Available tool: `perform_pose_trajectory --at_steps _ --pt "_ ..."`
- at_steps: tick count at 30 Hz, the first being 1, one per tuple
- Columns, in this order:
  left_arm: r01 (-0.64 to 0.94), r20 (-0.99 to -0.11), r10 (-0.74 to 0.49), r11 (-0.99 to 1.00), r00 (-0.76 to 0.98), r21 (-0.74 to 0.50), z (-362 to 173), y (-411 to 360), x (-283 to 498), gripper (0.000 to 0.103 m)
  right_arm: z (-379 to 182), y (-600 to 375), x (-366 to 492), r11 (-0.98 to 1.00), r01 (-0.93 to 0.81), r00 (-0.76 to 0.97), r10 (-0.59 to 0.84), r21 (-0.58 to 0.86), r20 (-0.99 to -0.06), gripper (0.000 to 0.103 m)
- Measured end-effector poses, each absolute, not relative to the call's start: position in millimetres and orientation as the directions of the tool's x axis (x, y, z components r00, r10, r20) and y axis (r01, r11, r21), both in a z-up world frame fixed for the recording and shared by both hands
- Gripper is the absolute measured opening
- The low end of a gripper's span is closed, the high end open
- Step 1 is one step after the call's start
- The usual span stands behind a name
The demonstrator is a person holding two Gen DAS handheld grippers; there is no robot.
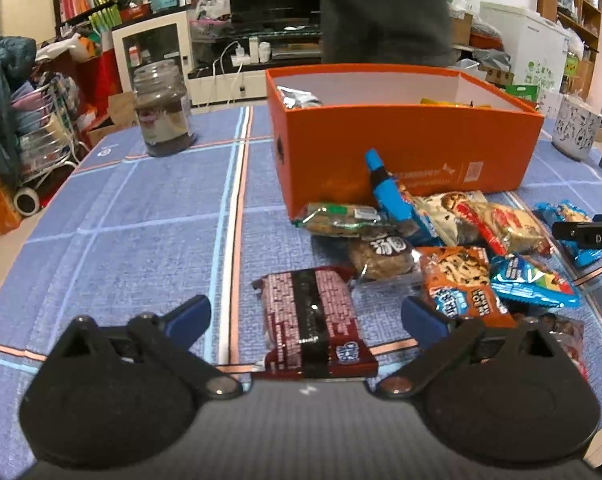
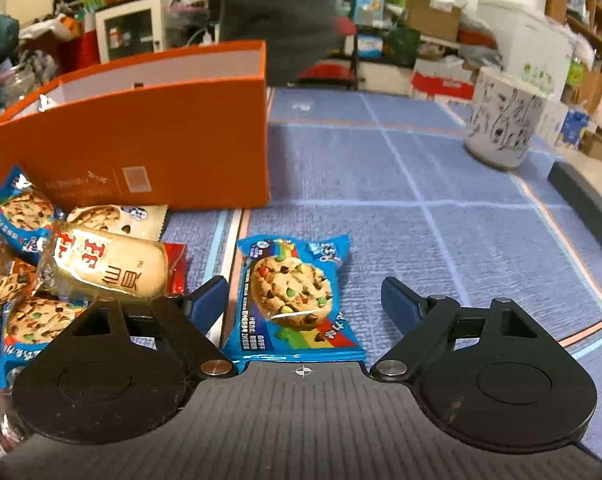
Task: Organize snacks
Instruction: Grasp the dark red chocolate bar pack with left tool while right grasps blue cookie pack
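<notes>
blue cookie packet [image 2: 297, 300] lies flat between the right gripper's [image 2: 303, 300] spread jaws, untouched.

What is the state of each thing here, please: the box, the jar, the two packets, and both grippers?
Orange box: open, snacks inside.
Glass jar: upright, lid off.
Dark red packet: flat, between open jaws.
Blue cookie packet: flat, sealed, not gripped.
Left gripper: open.
Right gripper: open.

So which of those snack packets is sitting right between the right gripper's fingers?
The blue cookie packet, lying alone on the cloth; the others are piled beside the orange box.
</notes>
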State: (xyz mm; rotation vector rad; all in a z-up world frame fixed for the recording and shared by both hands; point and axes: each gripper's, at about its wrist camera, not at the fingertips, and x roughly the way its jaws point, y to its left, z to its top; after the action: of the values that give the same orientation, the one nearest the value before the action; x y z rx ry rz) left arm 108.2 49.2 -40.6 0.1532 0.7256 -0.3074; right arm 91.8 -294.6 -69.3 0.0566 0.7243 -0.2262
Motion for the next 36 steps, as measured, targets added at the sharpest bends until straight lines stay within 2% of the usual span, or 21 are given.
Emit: perform_pose_trajectory --at_steps 8,12,20,31,34,36 --pt "0.300 -0.687 -0.204 0.954 0.698 0.020 -44.5 47.2 115.3 0.099 -74.6 -297.2 103.5 0.970 0.243 0.707 -0.171 0.010 -0.686 0.068" --pt "0.288 -0.707 -0.197 0.957 0.679 0.010 -48.7 46.6 119.9 0.087 -74.9 -295.7 105.1 0.972 0.237 0.709 -0.166 0.009 -0.686 0.068" --pt "0.238 -0.753 -0.166 0.971 0.636 -0.013 -63.4 46.1 132.1 0.087 -74.8 -295.5 107.1 0.970 0.242 0.702 -0.168 0.010 -0.691 0.068" --pt "0.217 -0.742 -0.146 0.976 0.654 0.000 -64.9 38.5 132.8 0.087 -74.1 -294.2 107.1 0.969 0.247 0.698 -0.172 0.007 -0.696 0.068" --pt "0.236 -0.738 -0.162 0.972 0.655 -0.005 -63.3 37.2 131.8 0.078 -73.6 -294.3 106.9 0.970 0.244 0.695 -0.169 0.009 -0.699 0.068" --pt "0.251 -0.735 -0.180 0.968 0.654 -0.013 -61.4 35.8 130.3 0.064 -72.7 -293.9 106.7 0.972 0.236 0.695 -0.162 0.009 -0.700 0.062"
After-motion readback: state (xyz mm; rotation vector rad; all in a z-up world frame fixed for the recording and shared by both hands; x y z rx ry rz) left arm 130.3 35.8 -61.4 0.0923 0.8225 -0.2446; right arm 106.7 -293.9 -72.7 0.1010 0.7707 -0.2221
